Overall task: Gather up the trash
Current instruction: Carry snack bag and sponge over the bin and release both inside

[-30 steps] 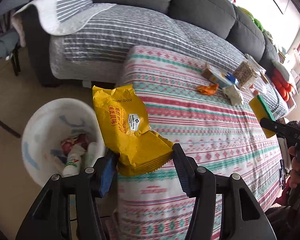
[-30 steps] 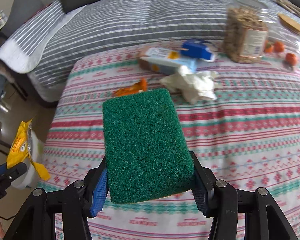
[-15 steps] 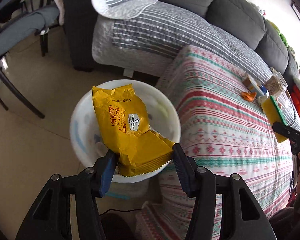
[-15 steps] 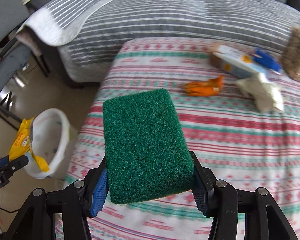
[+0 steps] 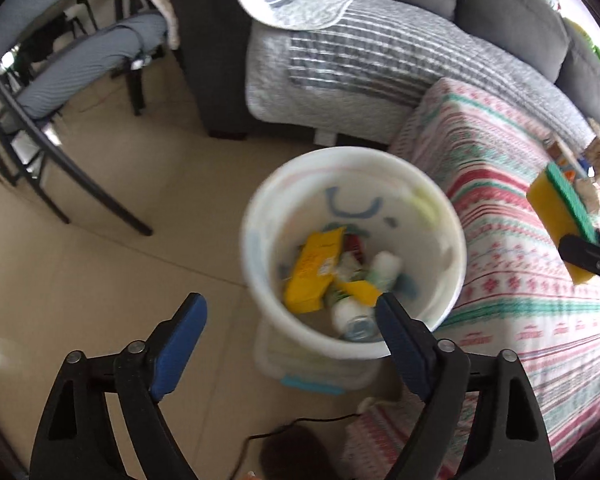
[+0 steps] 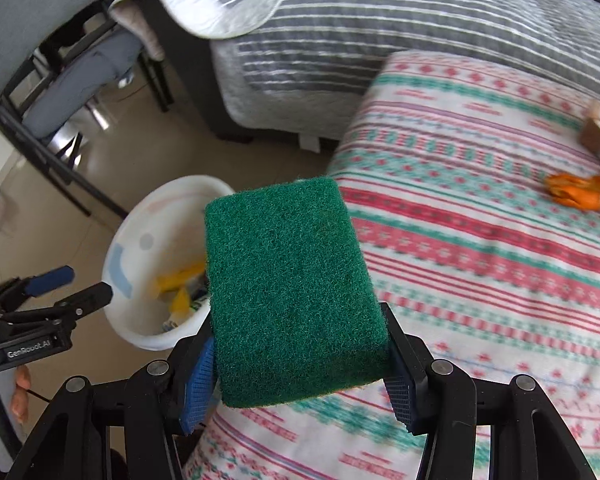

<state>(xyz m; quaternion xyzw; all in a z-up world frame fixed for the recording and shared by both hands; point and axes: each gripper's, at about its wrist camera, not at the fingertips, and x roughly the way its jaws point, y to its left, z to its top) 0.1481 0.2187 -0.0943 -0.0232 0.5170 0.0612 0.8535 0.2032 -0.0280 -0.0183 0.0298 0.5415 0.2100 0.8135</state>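
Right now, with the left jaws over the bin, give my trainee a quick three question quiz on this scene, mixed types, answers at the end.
1. True or false: the left gripper is shut on the yellow wrapper.
2. What does the right gripper hold? A) orange peel B) green sponge C) carton
3. Fill in: the orange peel lies on the patterned ____.

Key
1. False: its jaws stand open, and the wrapper lies inside the white bin.
2. B: the green sponge sits clamped between the jaws.
3. Cloth: the striped patterned cloth.
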